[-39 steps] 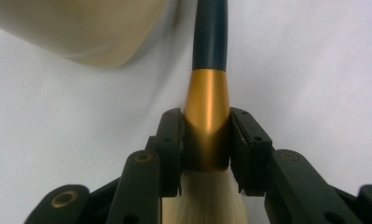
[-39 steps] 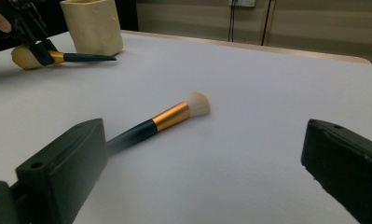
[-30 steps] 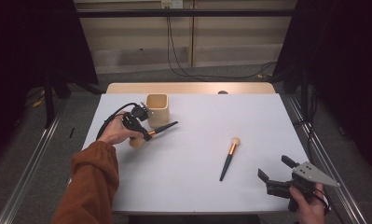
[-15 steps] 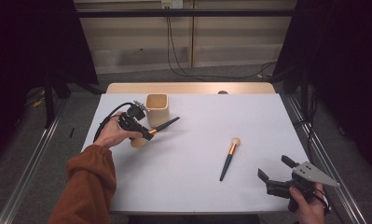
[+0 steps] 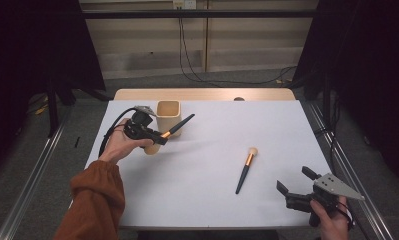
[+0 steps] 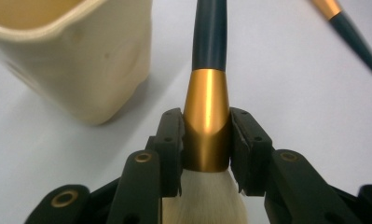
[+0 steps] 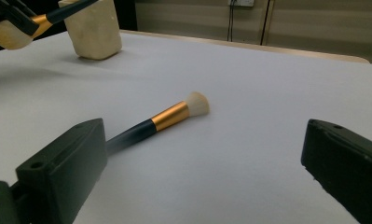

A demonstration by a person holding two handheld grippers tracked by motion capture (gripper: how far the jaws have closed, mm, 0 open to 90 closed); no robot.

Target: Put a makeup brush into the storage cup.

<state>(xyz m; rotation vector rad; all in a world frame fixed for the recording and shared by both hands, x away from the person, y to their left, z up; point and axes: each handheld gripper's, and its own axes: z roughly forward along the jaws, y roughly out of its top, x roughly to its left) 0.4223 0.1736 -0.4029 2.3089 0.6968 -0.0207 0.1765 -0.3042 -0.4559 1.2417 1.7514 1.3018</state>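
Observation:
My left gripper (image 5: 154, 137) is shut on a makeup brush (image 5: 179, 125) at its gold ferrule (image 6: 206, 119), held above the table beside a cream square cup (image 5: 168, 117). The brush's dark handle points away and up to the right, its white bristles toward the hand. The cup (image 6: 76, 56) stands just left of the handle in the left gripper view. A second brush (image 5: 246, 168) lies flat on the white table (image 5: 287, 130), bristles far, handle toward me. My right gripper (image 5: 296, 188) rests open near the front right corner, with that brush (image 7: 167, 117) ahead of its jaws, untouched.
A bare wooden strip (image 5: 202, 94) runs along the table's far edge. Metal rails (image 5: 32, 185) flank both sides on the floor. Cables (image 5: 187, 55) hang behind the table.
My left gripper has lifted the held brush a little and carried it toward the cup, its handle tip now higher. The right gripper and the lying brush are unmoved.

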